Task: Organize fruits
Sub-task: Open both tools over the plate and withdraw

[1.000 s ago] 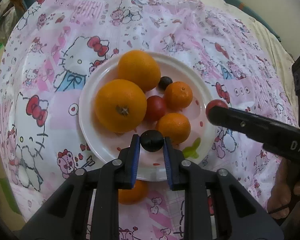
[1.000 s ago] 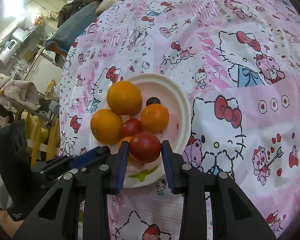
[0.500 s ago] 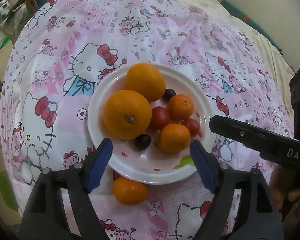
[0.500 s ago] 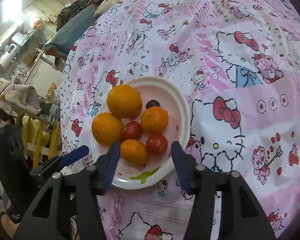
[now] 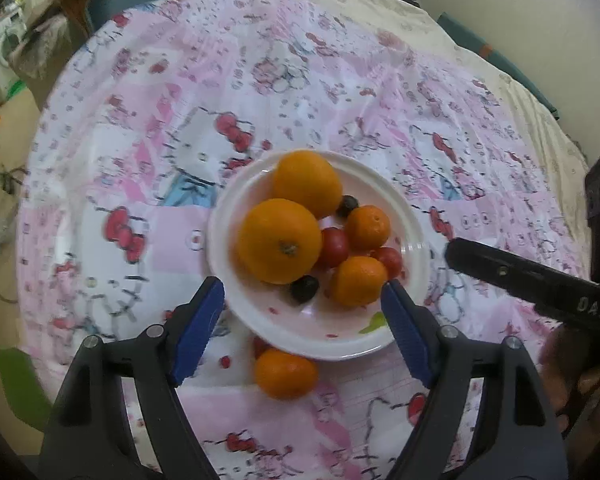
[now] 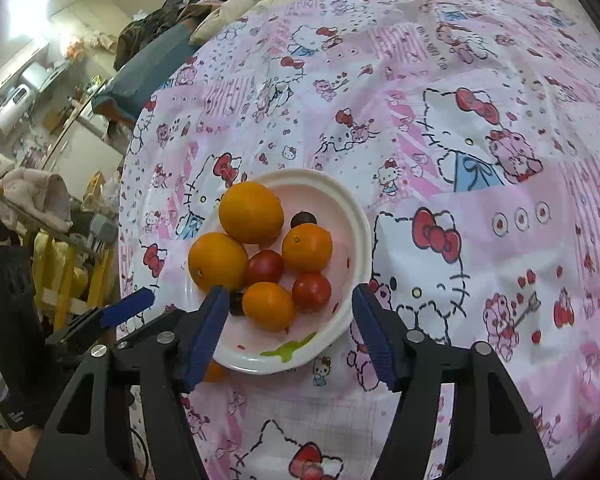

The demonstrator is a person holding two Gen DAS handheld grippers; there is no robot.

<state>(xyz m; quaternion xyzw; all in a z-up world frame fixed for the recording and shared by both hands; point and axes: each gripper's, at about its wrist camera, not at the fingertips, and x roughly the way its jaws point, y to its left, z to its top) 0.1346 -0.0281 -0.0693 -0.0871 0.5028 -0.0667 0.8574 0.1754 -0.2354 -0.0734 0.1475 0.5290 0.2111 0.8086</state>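
Observation:
A white plate [image 5: 340, 346] [image 6: 352, 208] sits on a pink Hello Kitty tablecloth [image 5: 300, 80]. It holds two large oranges [image 5: 278, 240], two small mandarins [image 5: 358, 286], two red tomatoes [image 6: 311, 292] and two dark grapes [image 5: 304, 289]. One mandarin [image 5: 286, 374] lies on the cloth just outside the plate's near rim, with a red fruit [image 5: 260, 346] half hidden beside it. My left gripper [image 5: 304, 332] is open and empty above the plate's near edge. My right gripper [image 6: 290, 332] is open and empty over the plate's near rim.
The right gripper's black finger [image 5: 528, 276] reaches in from the right in the left wrist view. The left gripper's blue pad [image 6: 126, 306] shows at the left in the right wrist view. Room clutter and a drying rack [image 6: 40, 220] lie beyond the table edge.
My left gripper opened and let the dark grape drop onto the plate. My right gripper opened and left the red tomato on the plate. Both pulled back and up.

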